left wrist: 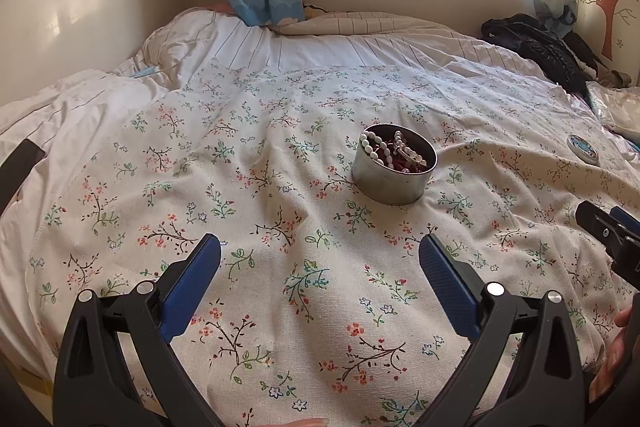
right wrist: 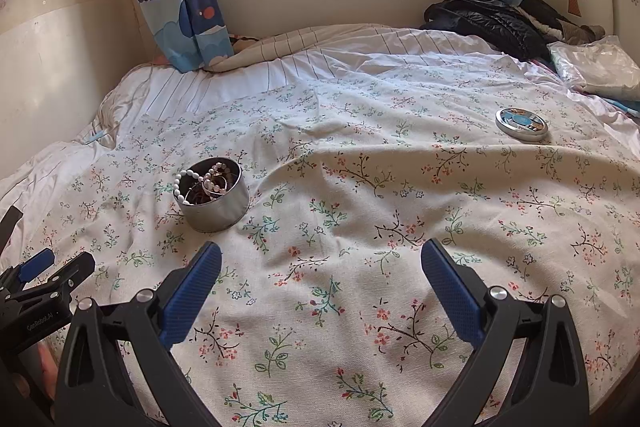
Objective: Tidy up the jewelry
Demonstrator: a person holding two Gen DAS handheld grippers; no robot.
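The jewelry appears already gathered: a white bead bracelet (left wrist: pixel 374 147), pearl strands and reddish pieces are seen heaped inside the open round tin (left wrist: pixel 392 169), which stands on the flowered bedspread (left wrist: pixel 280 227) near the middle of the bed. One loop of white beads is draped over the tin's left rim. The lid (right wrist: pixel 521 125) is seen lying flat, well apart from the tin, to the far right.

Both left tongs (left wrist: pixel 320 267) and right tongs (right wrist: pixel 322 269) are held wide and empty, low over the near part of the spread. The step in hand is judged to be the closing of the tin. The lid would have to be fetched by the right tongs, and the hanging beads tucked inside first, or the lid may not seat.

A dark jacket (right wrist: pixel 488 21) and a plastic bag (right wrist: pixel 600 71) are piled far right, clear of the path. The soft, creased bedding may let the tin tip when pressed.
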